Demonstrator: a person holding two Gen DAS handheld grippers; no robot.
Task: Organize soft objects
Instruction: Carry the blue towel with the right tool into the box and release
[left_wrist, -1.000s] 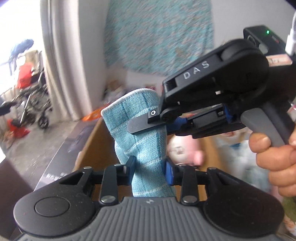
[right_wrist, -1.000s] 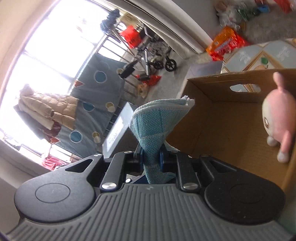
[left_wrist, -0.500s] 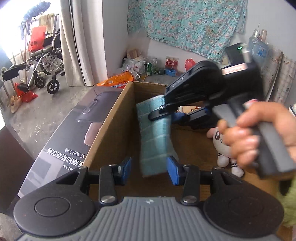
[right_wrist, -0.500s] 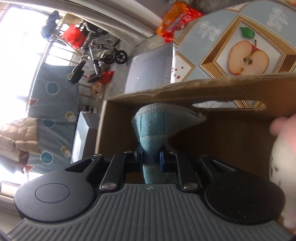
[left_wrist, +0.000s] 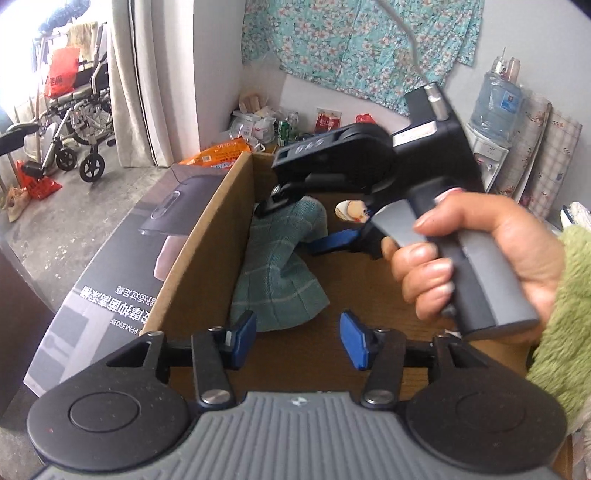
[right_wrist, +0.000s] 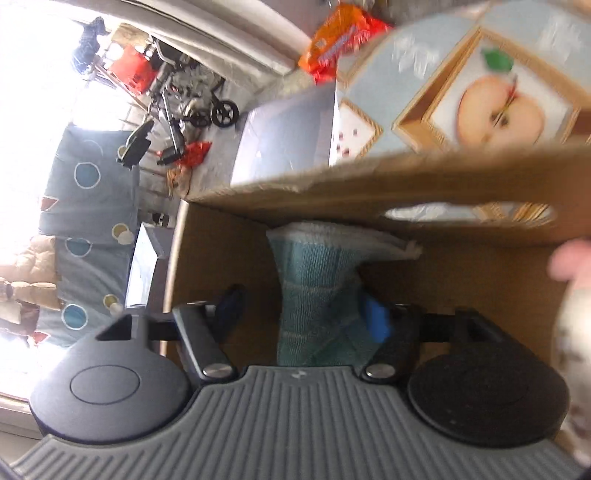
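Note:
A teal folded cloth (left_wrist: 280, 273) leans against the left wall of the cardboard box (left_wrist: 207, 236), its lower edge on the box floor. My left gripper (left_wrist: 299, 338) sits just in front of it, jaws opening, blue pads clear of the cloth. A hand holds my right gripper (left_wrist: 291, 227) over the cloth's top. In the right wrist view that gripper (right_wrist: 303, 314) is opening with the cloth (right_wrist: 314, 288) loose between the pads, inside the box (right_wrist: 406, 177). A pink and white plush toy (right_wrist: 572, 295) lies in the box to the right, and a small part of the plush toy (left_wrist: 351, 210) shows behind the right gripper.
A dark printed carton (left_wrist: 122, 251) lies along the box's left side. A green sleeve (left_wrist: 554, 314) fills the right edge. A wheelchair (left_wrist: 74, 122), an orange bag (left_wrist: 218, 155) and a water bottle (left_wrist: 495, 107) stand further off. An apple-print tablecloth (right_wrist: 498, 110) lies beyond the box.
Both grippers came down into the box with the cloth. The left jaws spread off it first, then the right jaws opened; the cloth now rests against the box wall.

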